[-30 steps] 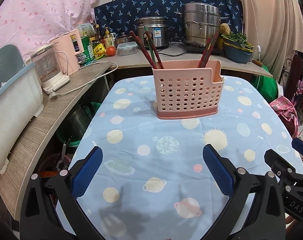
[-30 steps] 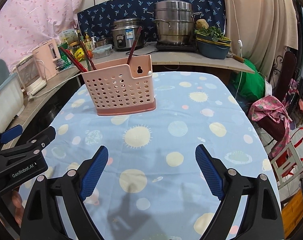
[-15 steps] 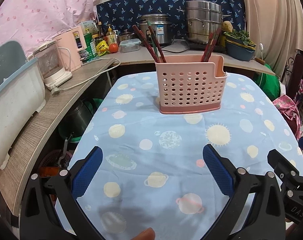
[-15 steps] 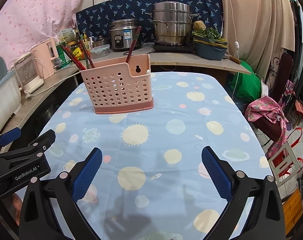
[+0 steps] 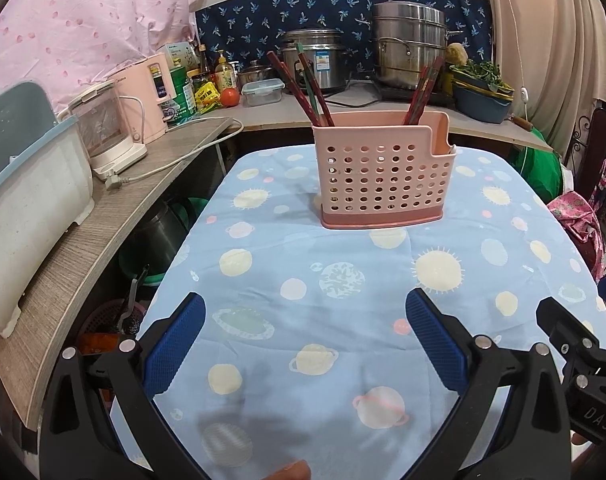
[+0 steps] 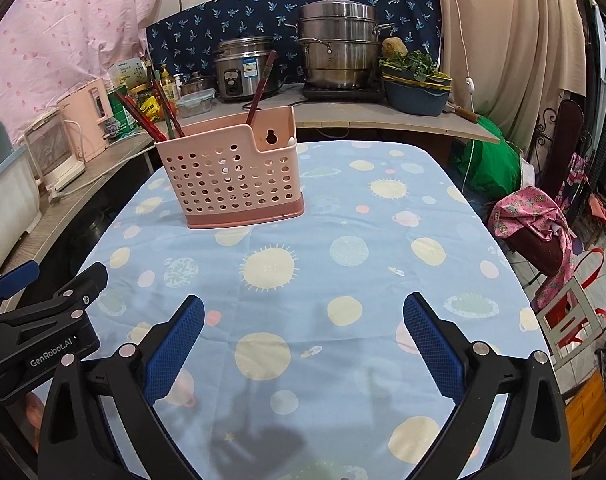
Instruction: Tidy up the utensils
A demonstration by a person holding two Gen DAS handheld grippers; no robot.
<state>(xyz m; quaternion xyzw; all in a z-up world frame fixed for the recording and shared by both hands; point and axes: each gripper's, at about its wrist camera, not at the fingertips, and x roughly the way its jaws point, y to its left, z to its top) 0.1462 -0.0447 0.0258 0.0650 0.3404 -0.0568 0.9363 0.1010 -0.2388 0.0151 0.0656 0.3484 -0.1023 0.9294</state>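
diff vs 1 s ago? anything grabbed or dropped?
Nothing grabbed or dropped. The right gripper opened a bit wider and both cameras shifted slightly; the left gripper is open as before. The pink holder still stands on the tablecloth with the chopsticks in it, untouched.

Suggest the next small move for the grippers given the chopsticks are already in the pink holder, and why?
Probably hold both back and stop. The left gripper and right gripper are open and empty, the chopsticks stand in the pink holder, and no loose utensil shows on the tablecloth.
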